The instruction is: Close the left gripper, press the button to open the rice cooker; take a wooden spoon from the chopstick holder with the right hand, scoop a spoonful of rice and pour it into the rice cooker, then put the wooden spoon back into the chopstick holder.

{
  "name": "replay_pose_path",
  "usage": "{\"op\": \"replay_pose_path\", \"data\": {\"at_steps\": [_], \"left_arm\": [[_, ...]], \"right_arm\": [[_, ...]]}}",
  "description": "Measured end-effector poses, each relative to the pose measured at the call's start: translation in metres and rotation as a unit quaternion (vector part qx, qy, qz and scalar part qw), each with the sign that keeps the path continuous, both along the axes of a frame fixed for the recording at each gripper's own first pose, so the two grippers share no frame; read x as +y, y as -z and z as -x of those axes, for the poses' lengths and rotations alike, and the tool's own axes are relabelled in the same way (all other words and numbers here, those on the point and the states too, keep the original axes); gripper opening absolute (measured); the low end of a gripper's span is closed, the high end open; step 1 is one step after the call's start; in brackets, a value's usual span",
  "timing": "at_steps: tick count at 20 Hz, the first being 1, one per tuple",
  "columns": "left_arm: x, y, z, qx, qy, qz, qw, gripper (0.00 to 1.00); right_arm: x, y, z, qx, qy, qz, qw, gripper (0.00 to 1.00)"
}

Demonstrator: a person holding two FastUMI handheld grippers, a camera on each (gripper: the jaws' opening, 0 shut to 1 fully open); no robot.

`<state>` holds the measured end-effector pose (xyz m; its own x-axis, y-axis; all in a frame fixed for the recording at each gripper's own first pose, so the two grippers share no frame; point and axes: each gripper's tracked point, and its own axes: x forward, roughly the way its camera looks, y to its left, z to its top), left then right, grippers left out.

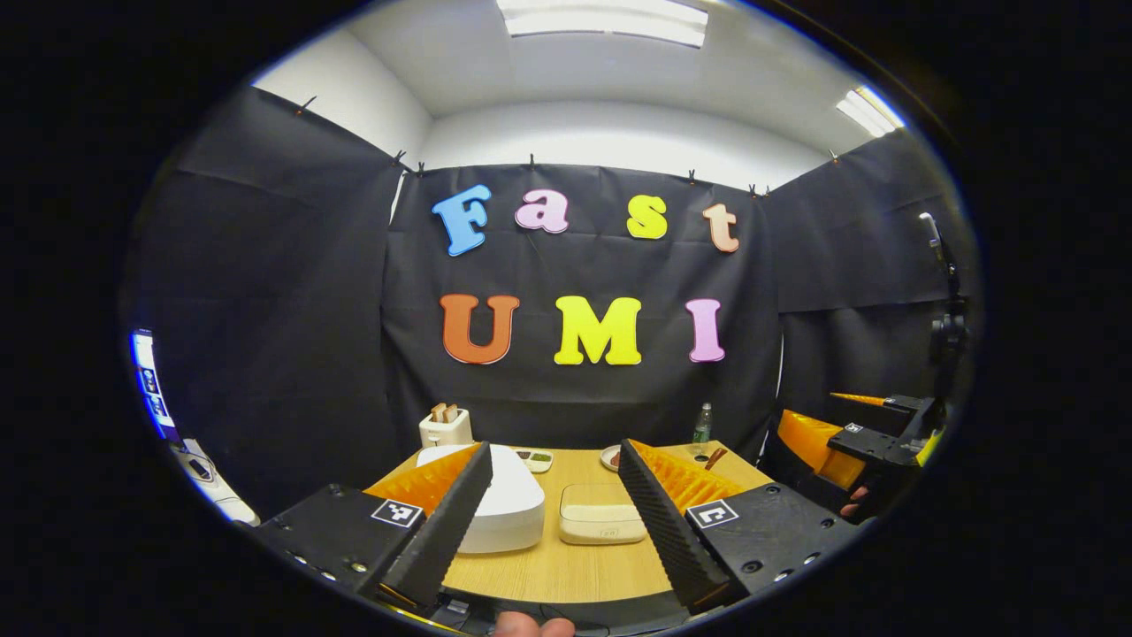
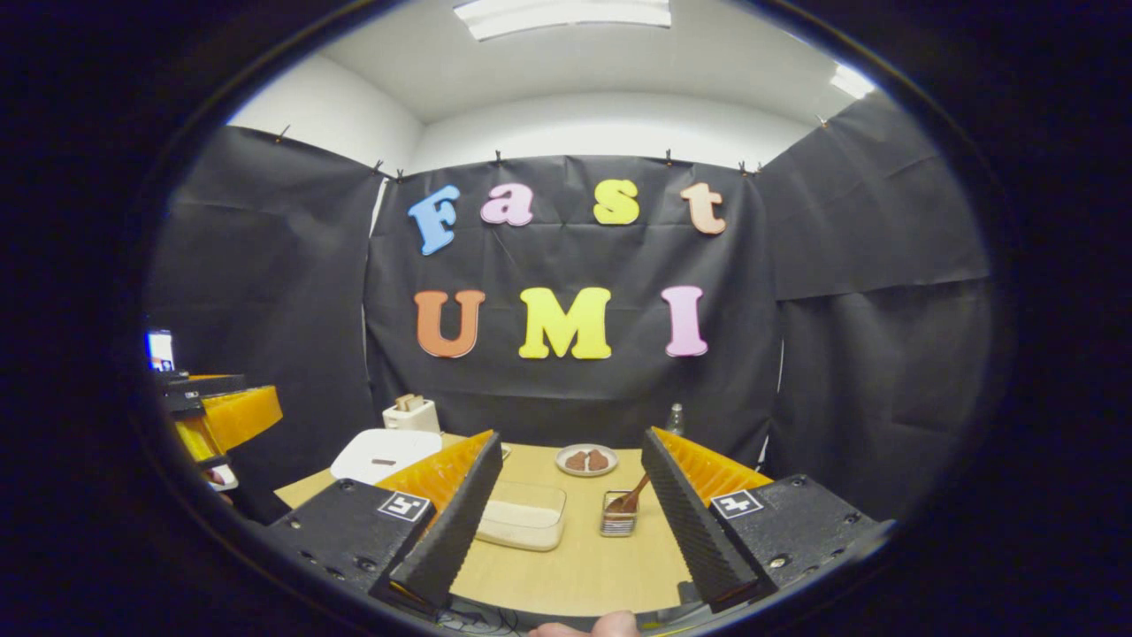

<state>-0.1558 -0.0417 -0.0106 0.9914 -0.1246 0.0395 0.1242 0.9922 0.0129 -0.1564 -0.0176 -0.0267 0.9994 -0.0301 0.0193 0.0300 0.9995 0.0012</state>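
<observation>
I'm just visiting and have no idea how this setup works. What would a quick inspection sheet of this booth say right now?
Surface: wooden table, tidy.
Job's things: white rice cooker, lid shut; clear rice container; wooden spoon standing in the chopstick holder.
Clutter: toaster, plate of food, small sauce dish, bottle.
Grippers: left gripper open, empty; right gripper open, empty, both held back from the table.
Cables: some at the near table edge.
Surroundings: black cloth walls, ceiling lights, a screen at left.
</observation>
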Motion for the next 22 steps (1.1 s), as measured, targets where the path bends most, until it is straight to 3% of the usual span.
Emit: {"op": "replay_pose_path", "data": {"at_steps": [10, 12, 22], "left_arm": [[-0.002, 0.015, -0.005, 0.005, -0.007, -0.006, 1.000, 0.93], [-0.006, 0.018, -0.008, 0.008, -0.005, 0.003, 1.000, 0.93], [0.005, 0.010, -0.017, 0.000, -0.011, 0.019, 1.000, 0.93]], "right_arm": [[-0.005, 0.021, -0.003, 0.028, -0.002, -0.023, 0.999, 0.96], [-0.012, 0.019, -0.005, 0.027, 0.001, -0.022, 0.999, 1.00], [-0.010, 0.016, -0.009, 0.018, -0.003, -0.019, 1.000, 0.96]]}}
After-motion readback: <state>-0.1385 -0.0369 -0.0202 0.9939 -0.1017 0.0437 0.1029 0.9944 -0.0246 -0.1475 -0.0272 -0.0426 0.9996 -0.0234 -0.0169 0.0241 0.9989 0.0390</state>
